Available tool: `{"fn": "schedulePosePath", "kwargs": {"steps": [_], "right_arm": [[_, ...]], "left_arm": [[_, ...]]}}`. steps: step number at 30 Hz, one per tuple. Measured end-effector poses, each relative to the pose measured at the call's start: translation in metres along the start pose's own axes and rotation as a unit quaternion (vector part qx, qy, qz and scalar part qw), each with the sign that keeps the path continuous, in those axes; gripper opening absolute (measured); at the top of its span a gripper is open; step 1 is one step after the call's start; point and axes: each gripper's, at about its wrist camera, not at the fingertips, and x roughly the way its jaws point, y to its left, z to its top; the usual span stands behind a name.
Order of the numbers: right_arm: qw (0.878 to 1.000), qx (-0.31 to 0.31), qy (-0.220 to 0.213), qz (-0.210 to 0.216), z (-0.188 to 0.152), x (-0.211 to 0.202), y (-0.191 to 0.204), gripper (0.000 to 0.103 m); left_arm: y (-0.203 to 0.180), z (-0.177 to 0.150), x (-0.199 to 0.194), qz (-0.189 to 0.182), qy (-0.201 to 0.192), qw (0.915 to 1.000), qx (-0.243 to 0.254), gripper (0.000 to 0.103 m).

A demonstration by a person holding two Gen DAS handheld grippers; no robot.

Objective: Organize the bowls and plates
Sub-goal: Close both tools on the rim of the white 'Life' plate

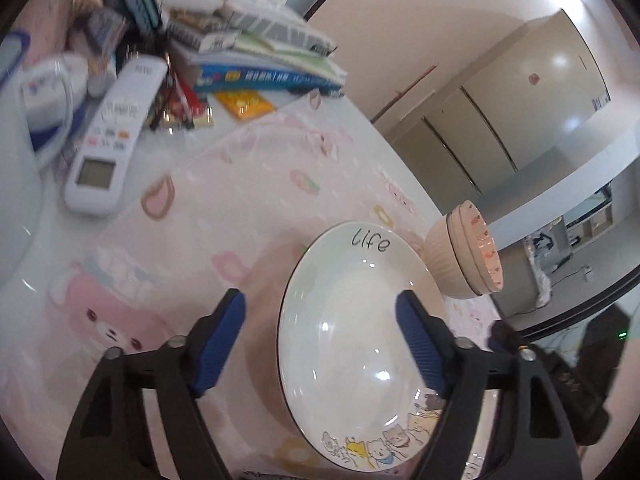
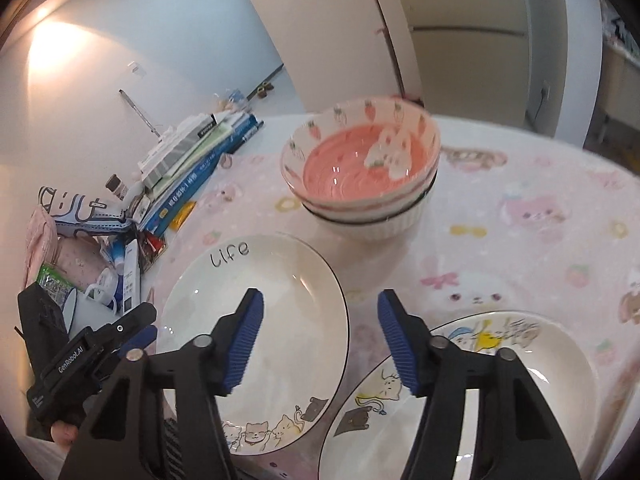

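Note:
A white plate lettered "life" [image 1: 352, 320] [image 2: 256, 292] with cartoon cats on its near rim lies on the pink tablecloth [image 1: 180, 240]. My left gripper [image 1: 320, 298] stands open astride the plate's left rim, one blue pad over the cloth and the other over the plate's well. My right gripper [image 2: 320, 298] is open astride the same plate's right rim. Neither gripper's pads press on the plate. A second cartoon plate [image 2: 532, 364] lies at the lower right. A stack of bowls [image 2: 360, 176] [image 1: 464, 260], pink strawberry bowl on top, stands behind the plates.
A white remote control [image 1: 108, 140], a pile of books [image 1: 260, 52] [image 2: 200, 152] and small clutter [image 2: 100, 248] crowd the table's far left. The left gripper's black housing [image 2: 72, 364] shows beside the plate. The table's round edge [image 1: 420, 184] runs close behind the bowls.

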Motion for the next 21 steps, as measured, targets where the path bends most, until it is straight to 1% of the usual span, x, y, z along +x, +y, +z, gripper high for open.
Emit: {"fn": "schedulePosePath", "kwargs": {"steps": [1,3,4,6,8,10,11,12,13,15,17,21], "right_arm": [[1.0,0.005,0.007,0.004,-0.002,0.007,-0.004,0.051],[1.0,0.008,0.017,0.006,-0.004,0.016,-0.007,0.047],[1.0,0.009,0.024,0.005,-0.006,0.022,-0.009,0.042],[0.999,0.011,0.03,0.0,-0.007,0.028,-0.011,0.038],[0.999,0.01,0.034,0.005,-0.008,0.032,-0.011,0.035],[0.999,0.01,0.038,0.006,-0.009,0.036,-0.01,0.031],[0.999,0.011,0.04,0.005,-0.009,0.037,-0.01,0.03],[0.999,0.014,0.042,0.005,-0.01,0.039,-0.011,0.026],[0.999,0.016,0.046,0.009,-0.01,0.041,-0.012,0.022],[0.998,0.022,0.053,0.016,-0.011,0.043,-0.013,0.018],[0.998,0.026,0.057,0.021,-0.011,0.046,-0.014,0.017],[0.997,0.027,0.061,0.024,-0.013,0.049,-0.016,0.016]], "left_arm": [[0.003,0.0,0.002,-0.003,0.007,0.9999,-0.008,0.069],[0.007,0.0,0.005,0.0,0.013,0.9997,-0.02,0.051],[0.008,-0.001,0.005,0.004,0.015,0.9997,-0.021,0.047],[0.008,-0.001,0.008,0.007,0.025,0.9994,-0.02,0.032],[0.006,-0.002,0.01,0.005,0.032,0.9993,-0.019,0.03],[0.003,-0.003,0.011,0.021,0.032,0.9993,-0.006,0.026],[0.002,-0.004,0.013,0.029,0.034,0.999,-0.001,0.023],[0.002,-0.004,0.015,0.035,0.039,0.9986,0.001,0.019],[0.004,-0.005,0.017,0.038,0.044,0.9983,-0.001,0.018],[0.008,-0.005,0.019,0.039,0.047,0.9981,-0.01,0.012],[0.012,-0.004,0.019,0.038,0.047,0.998,-0.017,0.008],[0.014,-0.004,0.018,0.033,0.047,0.9981,-0.022,0.008]]}}
